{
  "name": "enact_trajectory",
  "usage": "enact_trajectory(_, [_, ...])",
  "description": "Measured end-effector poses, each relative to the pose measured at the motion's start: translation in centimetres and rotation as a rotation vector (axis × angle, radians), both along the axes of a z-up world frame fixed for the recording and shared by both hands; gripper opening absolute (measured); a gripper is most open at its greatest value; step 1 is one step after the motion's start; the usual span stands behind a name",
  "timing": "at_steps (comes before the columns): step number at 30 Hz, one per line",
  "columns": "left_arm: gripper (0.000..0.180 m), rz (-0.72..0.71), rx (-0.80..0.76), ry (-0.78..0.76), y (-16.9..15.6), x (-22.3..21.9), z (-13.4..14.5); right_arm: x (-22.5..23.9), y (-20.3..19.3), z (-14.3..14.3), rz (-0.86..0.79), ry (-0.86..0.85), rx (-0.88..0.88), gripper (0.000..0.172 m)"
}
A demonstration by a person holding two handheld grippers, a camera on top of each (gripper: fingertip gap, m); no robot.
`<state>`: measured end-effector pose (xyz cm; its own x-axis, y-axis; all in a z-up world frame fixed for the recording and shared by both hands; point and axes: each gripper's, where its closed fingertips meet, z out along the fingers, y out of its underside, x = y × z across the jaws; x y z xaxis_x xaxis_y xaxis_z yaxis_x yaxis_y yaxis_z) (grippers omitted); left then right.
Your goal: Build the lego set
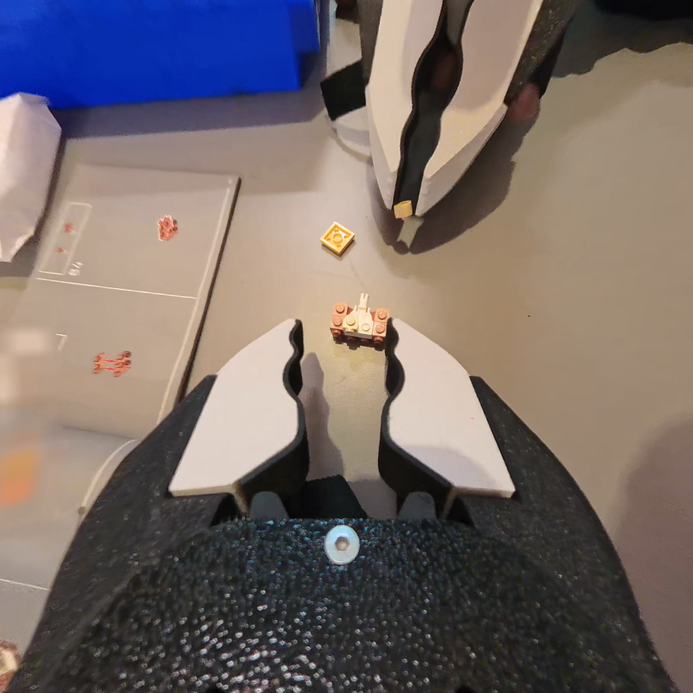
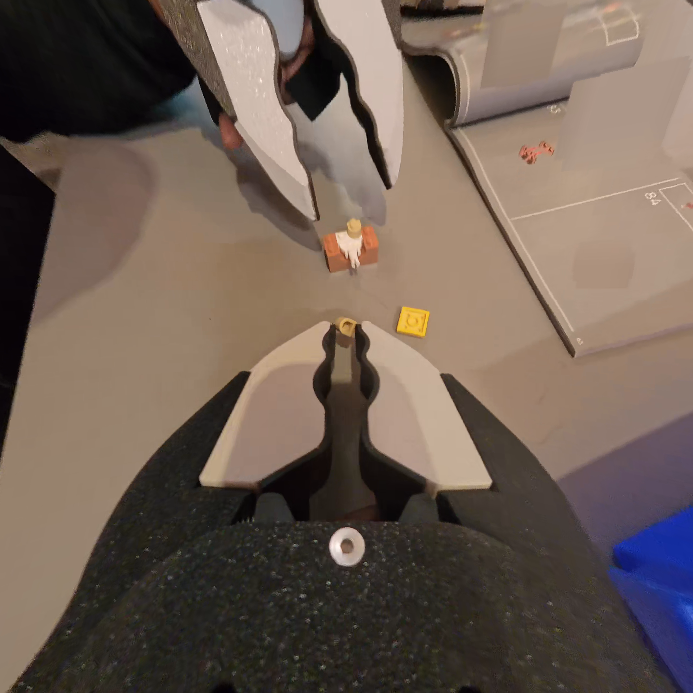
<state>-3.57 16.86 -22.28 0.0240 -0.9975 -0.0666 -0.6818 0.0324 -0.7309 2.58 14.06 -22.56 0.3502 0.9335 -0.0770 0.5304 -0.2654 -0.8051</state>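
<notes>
A small brown brick assembly (image 1: 359, 323) topped with white and tan pieces stands upright at frame centre on the grey table. A yellow square plate (image 1: 337, 239) lies flat above it. A tiny tan round piece (image 2: 345, 325) sits pinched between fingertips.

Two grippers: the left gripper (image 1: 343, 330) and the right gripper (image 2: 347, 328). One brown brick build (image 1: 360, 324) with one white piece on top. Two tan studs: one on the build (image 2: 353, 228), one between the right gripper's fingertips (image 2: 345, 325). One yellow tile (image 1: 337, 239). One open booklet (image 1: 123, 292). One blue bin (image 1: 150, 45). One white bag (image 1: 22, 165).
</notes>
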Motion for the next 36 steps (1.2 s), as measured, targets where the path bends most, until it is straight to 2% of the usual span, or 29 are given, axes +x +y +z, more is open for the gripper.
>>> enact_trajectory(3, [0.041,-0.043,0.04,-0.074,-0.5,0.7,1.2,-1.1,-0.1,1.4,-0.013,0.133,-0.048,0.01])
enact_trajectory(10, [0.022,-0.122,0.146,-0.395,-2.2,2.9,5.5,-2.7,-0.3,7.5,-0.033,0.711,-0.31,0.01])
enact_trajectory(15, [0.016,-0.132,0.213,-0.607,-3.1,3.3,8.7,-2.0,0.5,9.4,-0.069,0.964,-0.459,0.009])
enact_trajectory(22, [0.018,-0.086,0.318,-0.62,-3.0,3.8,8.8,-2.8,-0.2,9.8,-0.032,1.016,-0.509,0.009])
enact_trajectory(30, [0.009,-0.073,0.309,-0.612,-2.9,4.0,8.3,-3.2,-0.5,9.6,-0.02,0.999,-0.515,0.009])
enact_trajectory(36, [0.011,-0.069,0.297,-0.62,-2.9,4.1,8.1,-3.1,-0.4,9.4,-0.038,0.992,-0.537,0.009])
